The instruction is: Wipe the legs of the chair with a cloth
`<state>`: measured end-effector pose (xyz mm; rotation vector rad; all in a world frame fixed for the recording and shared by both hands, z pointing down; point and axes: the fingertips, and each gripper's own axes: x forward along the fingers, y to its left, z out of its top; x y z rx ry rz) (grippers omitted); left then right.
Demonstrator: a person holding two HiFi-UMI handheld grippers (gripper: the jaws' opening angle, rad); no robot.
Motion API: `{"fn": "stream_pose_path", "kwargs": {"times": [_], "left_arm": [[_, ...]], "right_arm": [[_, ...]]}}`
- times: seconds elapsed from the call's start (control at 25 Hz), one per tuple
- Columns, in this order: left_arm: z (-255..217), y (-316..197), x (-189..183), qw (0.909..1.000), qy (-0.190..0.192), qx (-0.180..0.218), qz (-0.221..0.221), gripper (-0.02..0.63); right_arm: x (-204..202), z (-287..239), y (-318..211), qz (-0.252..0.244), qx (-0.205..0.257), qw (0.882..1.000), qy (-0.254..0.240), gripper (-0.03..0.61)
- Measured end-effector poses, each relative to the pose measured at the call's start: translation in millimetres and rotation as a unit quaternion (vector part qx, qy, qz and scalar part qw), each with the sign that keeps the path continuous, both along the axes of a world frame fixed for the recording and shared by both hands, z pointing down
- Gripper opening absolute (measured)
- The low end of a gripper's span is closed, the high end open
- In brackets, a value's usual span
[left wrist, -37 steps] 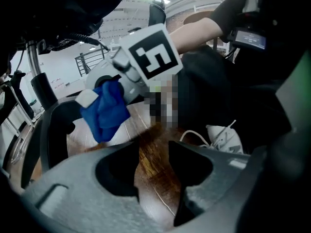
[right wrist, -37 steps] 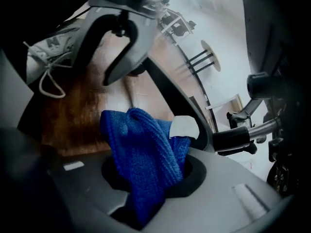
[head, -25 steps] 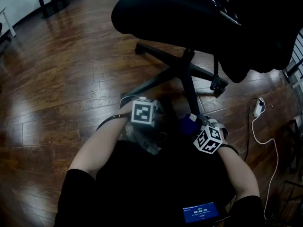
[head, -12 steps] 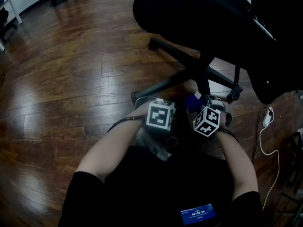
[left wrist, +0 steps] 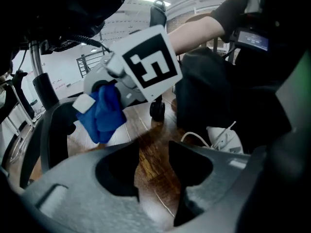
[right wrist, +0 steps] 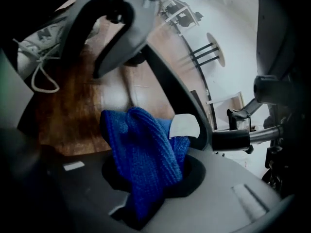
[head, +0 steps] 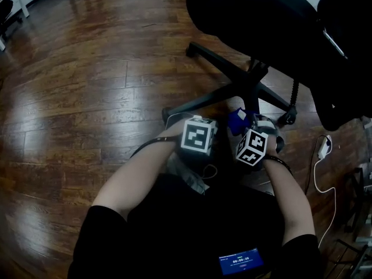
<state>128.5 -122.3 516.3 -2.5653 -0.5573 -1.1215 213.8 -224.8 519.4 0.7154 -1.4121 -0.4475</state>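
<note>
Looking down from the head view: black office chair (head: 256,16) on a dark wood floor (head: 87,86), its star base spread beneath the seat. One leg (head: 197,102) runs out toward the person. Both forearms reach in under the seat. The left gripper (head: 199,133) sits just short of that leg's end. The right gripper (head: 253,145) is close beside it, nearer the hub. A blue cloth (head: 237,121) pokes out ahead of the right gripper, low on the base by the centre column. A white cable (head: 321,156) trails on the floor to the right. Jaw tips are not readable from here.

Left gripper view: the left gripper (left wrist: 153,154) has its jaws a little apart. Only bare floor shows through the gap, nothing between them. Opposite, the right gripper (left wrist: 127,81) carries the cloth (left wrist: 103,111) bunched at its tip, with a white tag on the cloth's edge. The cloth is just beside a dark chair leg (left wrist: 53,130); contact is not certain from this angle. There is a caster (left wrist: 157,109) behind and a white sneaker (left wrist: 224,139) to the right.

Right gripper view: the right gripper (right wrist: 146,176) is clamped on the cloth (right wrist: 141,149), a knitted blue wad filling the space between the jaws and standing up out of them. The white tag (right wrist: 183,126) lies against the dark leg (right wrist: 182,98) that slants across just behind the cloth. The sneaker (right wrist: 34,52) is at upper left.
</note>
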Motion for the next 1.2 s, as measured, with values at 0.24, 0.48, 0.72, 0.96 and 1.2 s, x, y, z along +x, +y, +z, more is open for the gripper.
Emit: {"fn": "stream_pose_path", "kwargs": {"times": [0.24, 0.48, 0.72, 0.96, 1.2], "left_arm": [[-3, 8, -4, 0.9994, -0.021, 0.025, 0.015, 0.187], [-14, 7, 2, 0.9988, -0.009, 0.047, 0.013, 0.187], [-17, -1, 5, 0.9994, 0.016, 0.032, 0.005, 0.186], [-13, -2, 13, 0.9997, 0.025, 0.002, 0.004, 0.187], [4, -5, 1, 0.9997, -0.003, -0.021, -0.006, 0.187]], "right_arm": [[7, 29, 109, -0.022, -0.098, 0.995, 0.005, 0.086], [15, 37, 145, -0.021, -0.121, 0.992, 0.001, 0.091], [10, 24, 79, -0.007, -0.088, 0.996, -0.015, 0.092], [4, -8, -26, -0.001, 0.0, 0.999, -0.035, 0.095], [-2, -19, -46, 0.005, 0.039, 0.998, -0.055, 0.095]]}}
